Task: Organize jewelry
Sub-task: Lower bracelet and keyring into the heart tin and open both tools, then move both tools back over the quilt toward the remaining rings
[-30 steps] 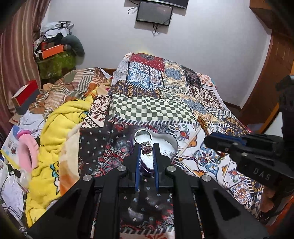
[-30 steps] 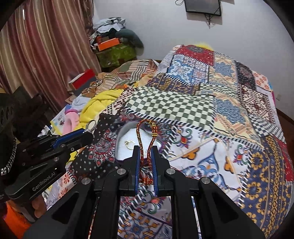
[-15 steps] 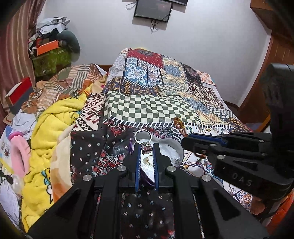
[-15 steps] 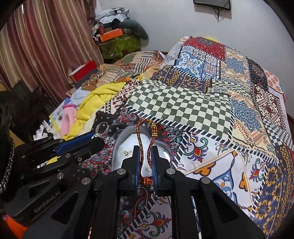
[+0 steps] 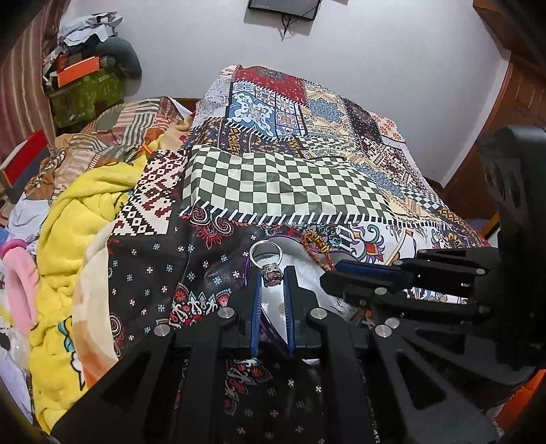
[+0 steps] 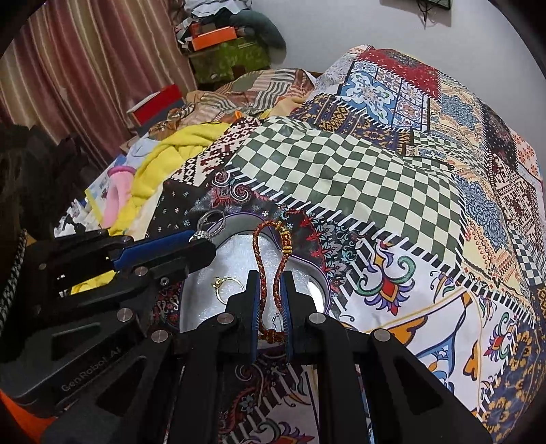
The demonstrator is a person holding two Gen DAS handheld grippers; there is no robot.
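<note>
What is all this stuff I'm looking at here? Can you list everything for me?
Silver ring: one, silver with a reddish stone, pinched in the left gripper over the box.
Cord bracelet: one, red-orange braid with gold beads, held in the right gripper.
Gold ring: one, lying on the white lining inside the box.
Jewelry box: one, purple rim, white inside, open on the bedspread.
Bedspread: one, patchwork, many colours, covering the bed.
Yellow blanket: one, heaped left of the bed.
Wall screen: one, dark, top of wall.
Left gripper: black, blue pads.
Right gripper: black, blue pads.
</note>
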